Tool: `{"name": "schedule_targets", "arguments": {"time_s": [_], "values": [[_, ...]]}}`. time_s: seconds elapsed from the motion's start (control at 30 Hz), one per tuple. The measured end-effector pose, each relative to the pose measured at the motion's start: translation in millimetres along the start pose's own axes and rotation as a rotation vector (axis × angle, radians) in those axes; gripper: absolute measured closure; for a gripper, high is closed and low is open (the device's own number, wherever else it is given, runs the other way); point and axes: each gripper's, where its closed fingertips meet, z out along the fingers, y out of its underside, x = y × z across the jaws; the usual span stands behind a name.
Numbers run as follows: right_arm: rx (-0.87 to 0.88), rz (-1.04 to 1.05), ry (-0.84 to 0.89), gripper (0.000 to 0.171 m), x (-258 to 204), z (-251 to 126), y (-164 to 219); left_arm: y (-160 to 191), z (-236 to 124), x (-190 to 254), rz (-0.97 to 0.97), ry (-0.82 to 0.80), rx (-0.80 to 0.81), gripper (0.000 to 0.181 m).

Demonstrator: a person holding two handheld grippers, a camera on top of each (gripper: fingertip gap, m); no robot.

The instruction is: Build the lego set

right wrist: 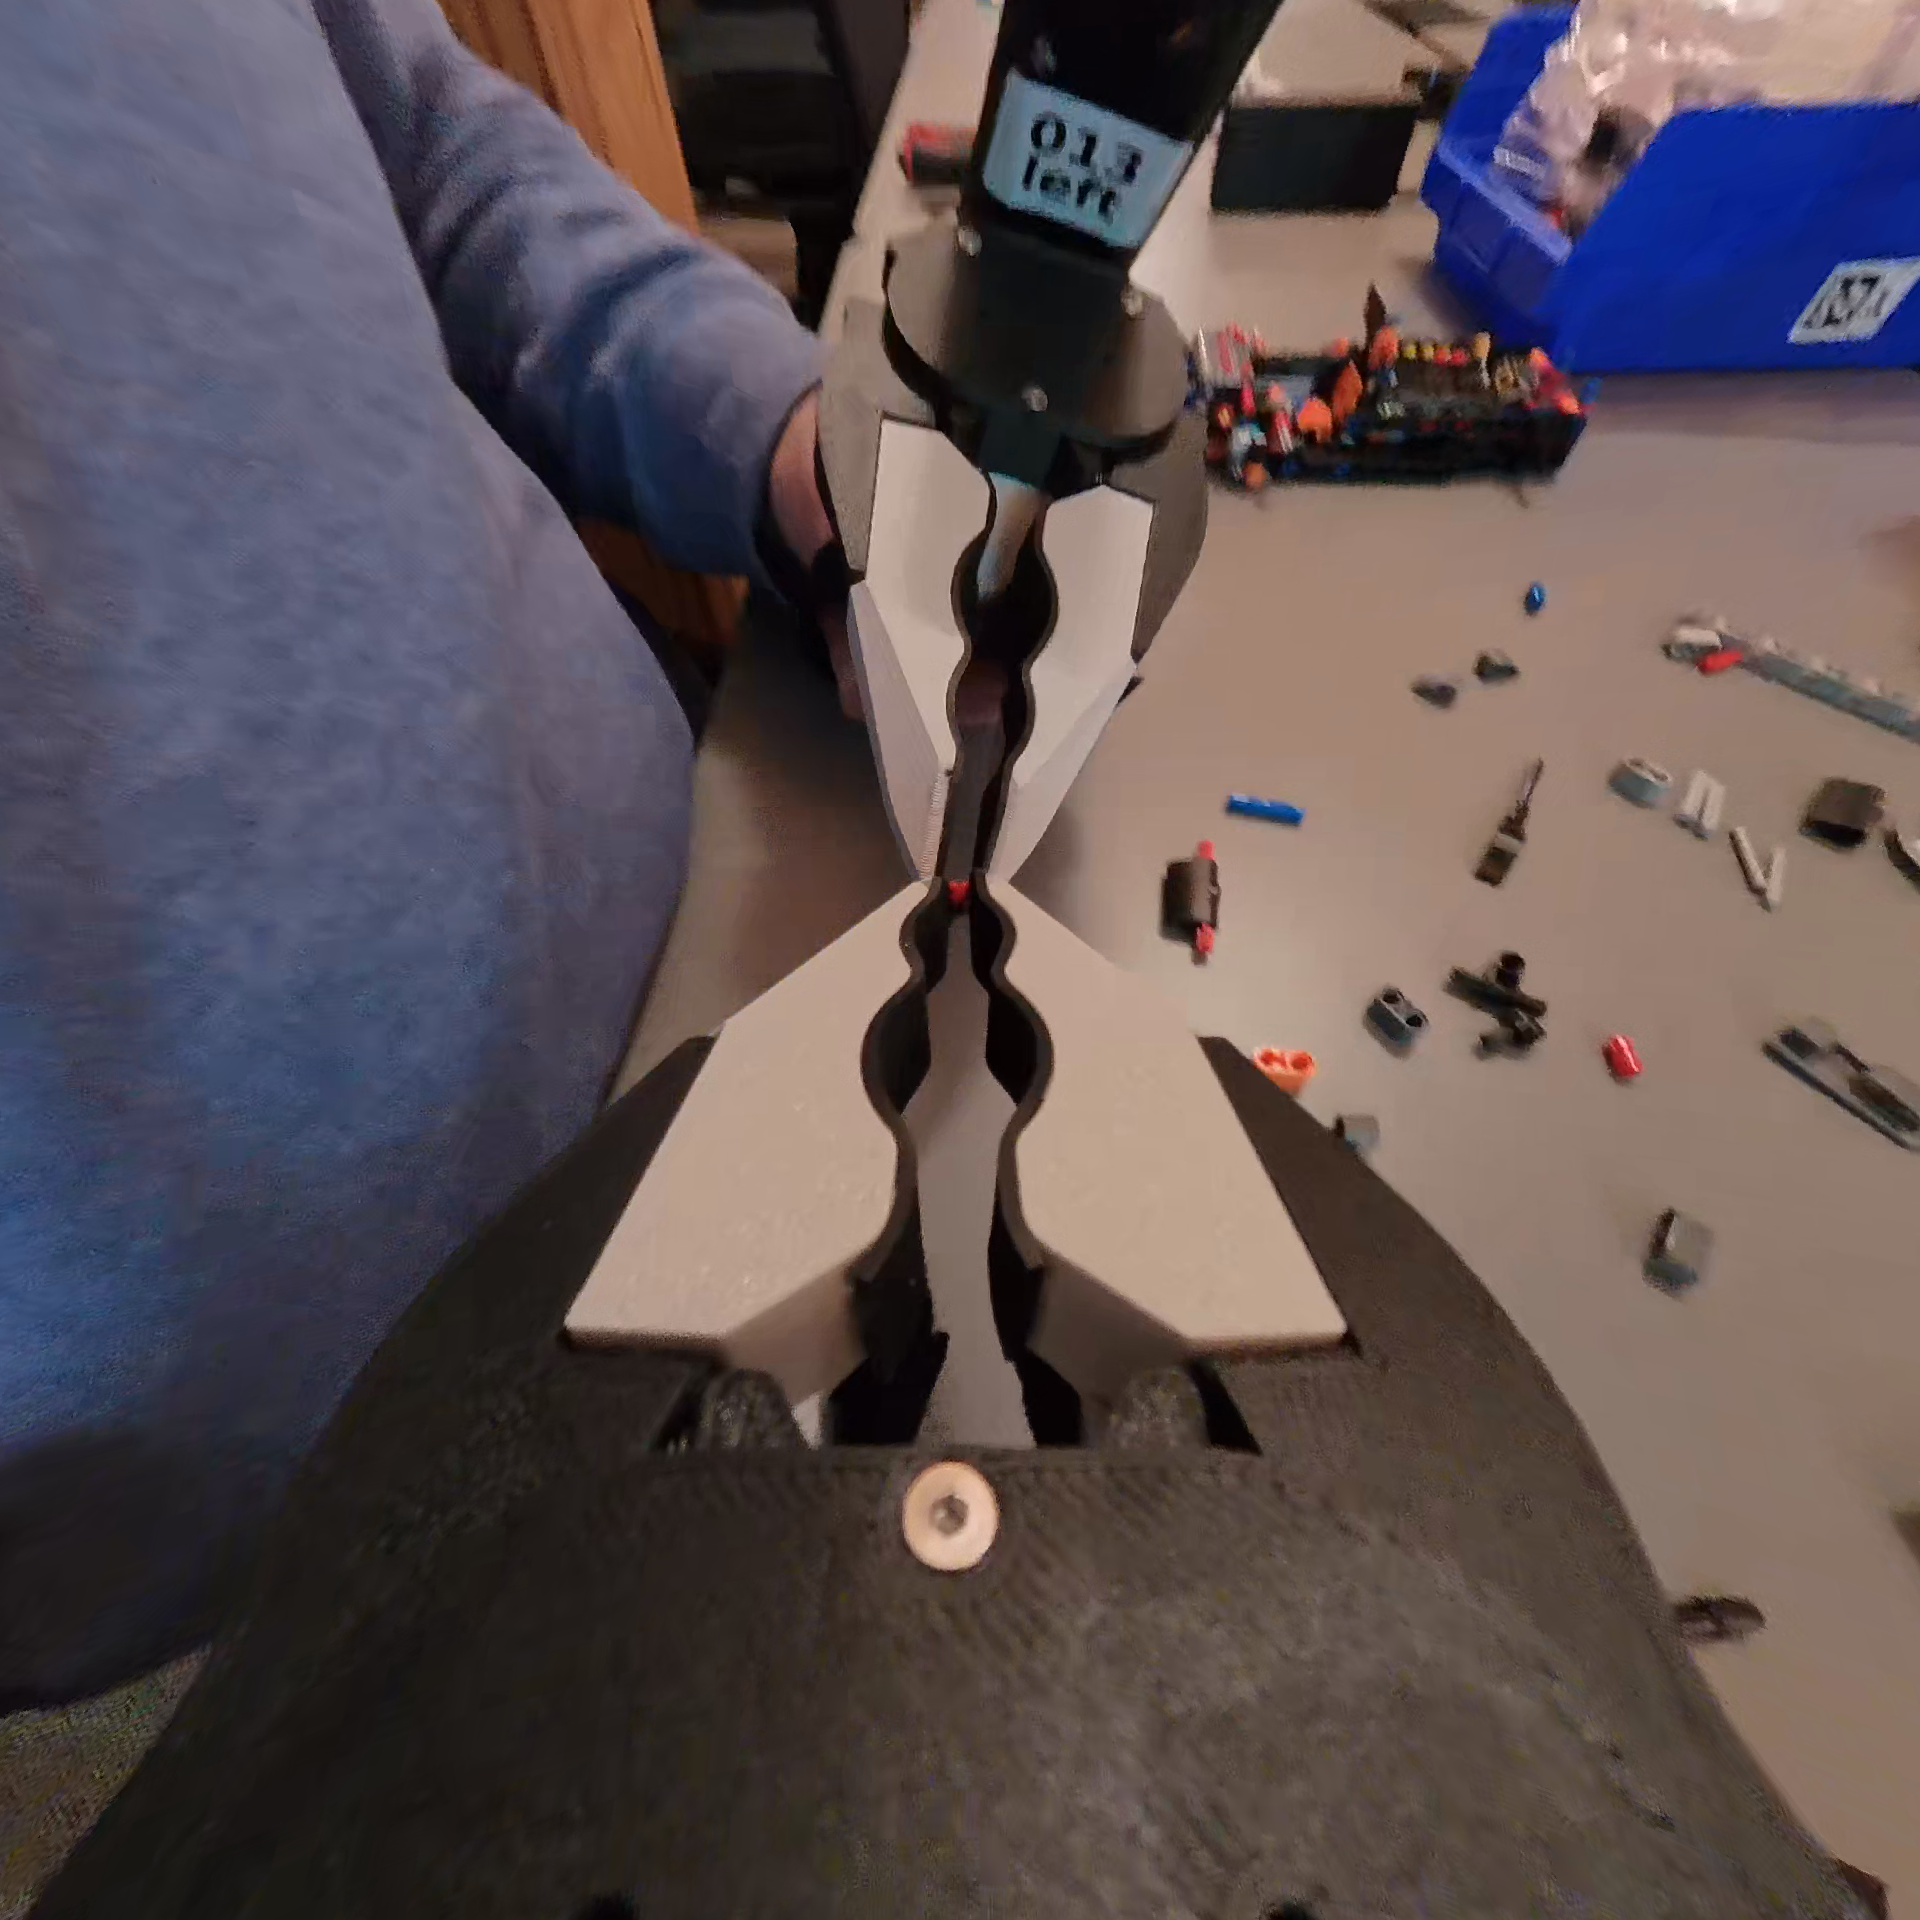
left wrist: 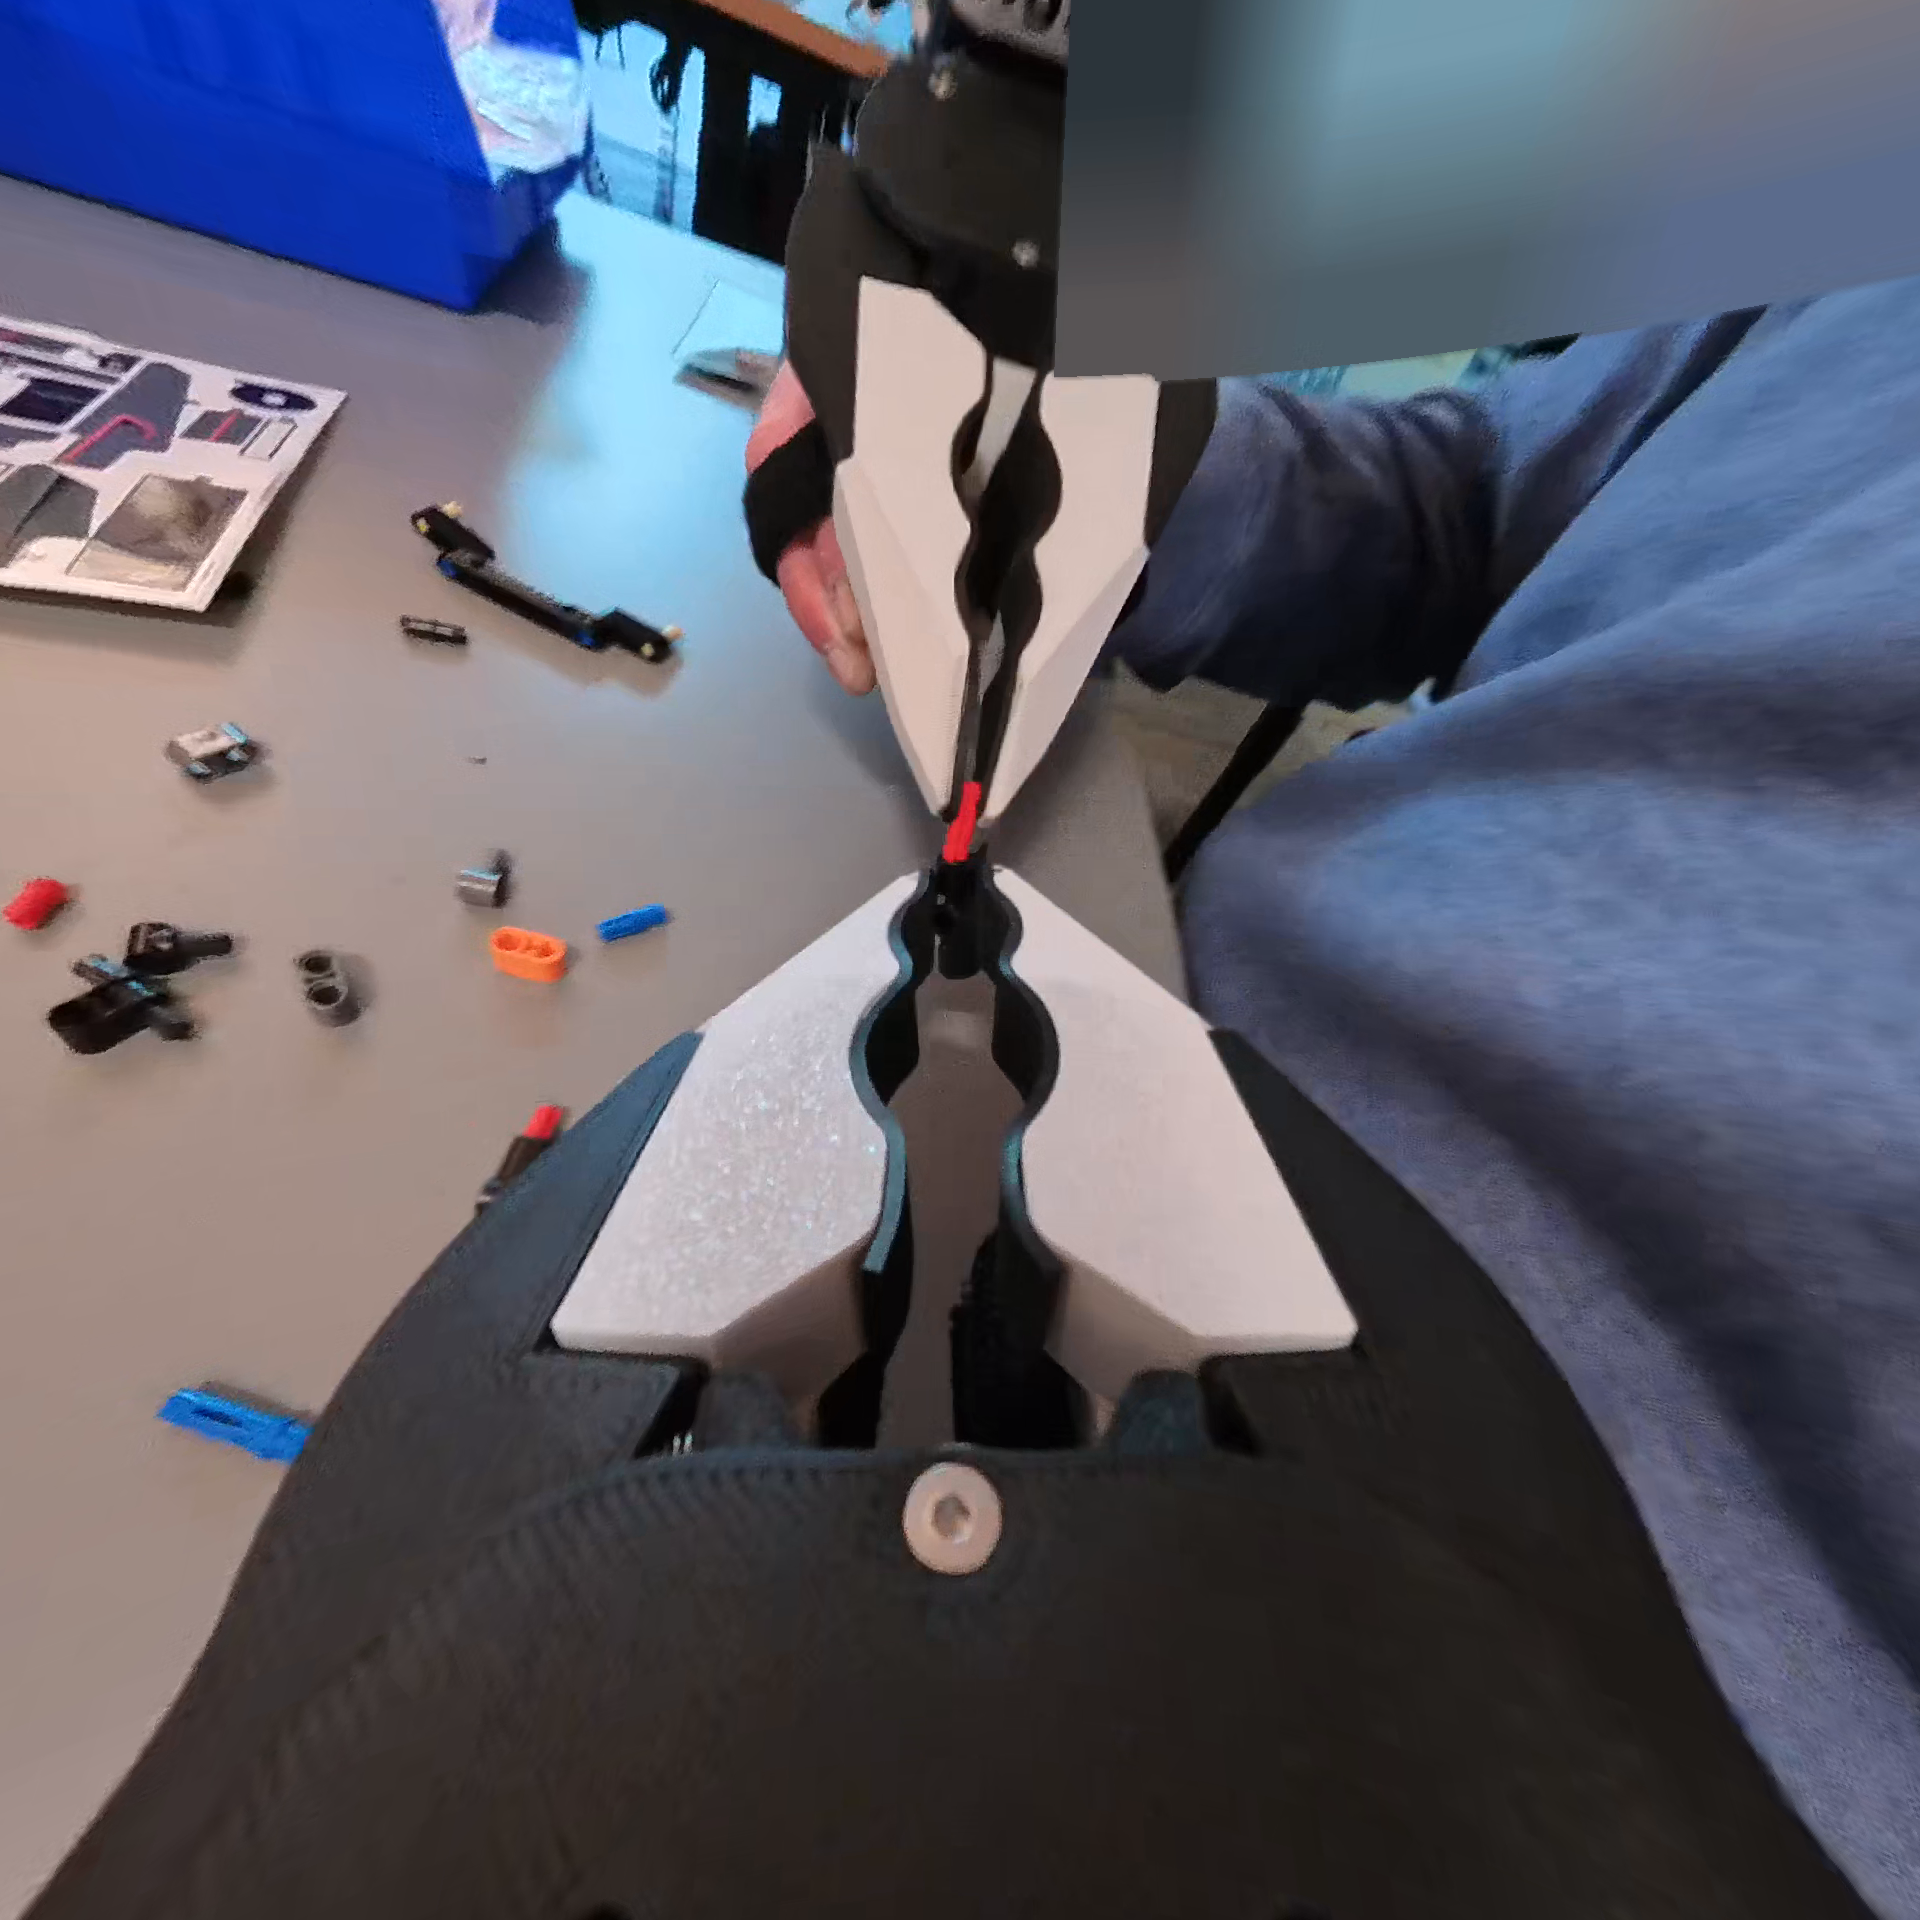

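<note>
My two grippers meet tip to tip above the near edge of the grey table. In the left wrist view my left gripper is shut on a small black Lego piece. My right gripper comes down from above, shut on a small red pin whose end touches the black piece. In the right wrist view my right gripper shows only the tip of the red pin between its jaws. My left gripper is opposite it with the black piece.
Loose Lego pieces lie on the table: an orange link, a blue pin, a long black beam assembly. A sticker sheet and a blue bin stand farther off. A partly built model sits by the bin. A person's blue sweater is close by. Both grippers' tips are close together, under 4 cm apart. The partly built model is about equally far from each gripper, around 35 cm.
</note>
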Motion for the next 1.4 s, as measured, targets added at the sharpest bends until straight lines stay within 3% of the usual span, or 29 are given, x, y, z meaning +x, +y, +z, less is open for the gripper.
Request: {"name": "schedule_targets", "arguments": {"time_s": [0.57, 1.4], "values": [[-0.147, -0.042, 0.026, 0.170, 13.2, 5.7, 41.6, 32.3, 27.5, -27.6, 0.128, -0.052, -0.314, 0.176], [-0.138, 0.004, -0.005, 0.170, -2.9, 11.4, 39.8, 40.0, 23.9, -14.0, 0.260, -0.120, -0.324, 0.177]]}}
